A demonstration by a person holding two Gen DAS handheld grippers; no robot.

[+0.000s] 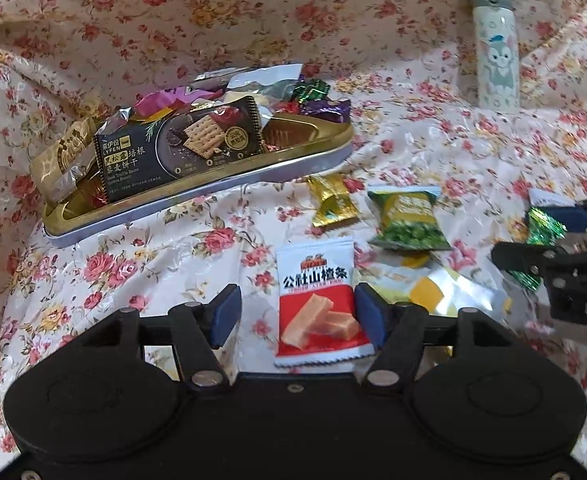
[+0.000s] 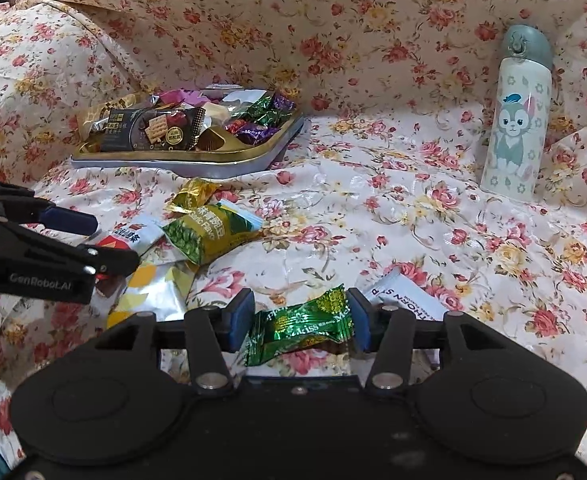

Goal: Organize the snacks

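Left gripper (image 1: 297, 316) spread wide around red-and-white hawthorn packet (image 1: 319, 304) flat on floral cloth (image 1: 173, 272), right gripper (image 2: 299, 320) bracketing green foil candy (image 2: 299, 326), grip unconfirmed, both presumably bound for gold tin tray (image 1: 197, 196) holding gathered snacks.

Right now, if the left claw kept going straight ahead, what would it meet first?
The red-and-white hawthorn packet, already lying between the open left claw fingers. Beyond it, probably the gold candy, though depth is unclear.
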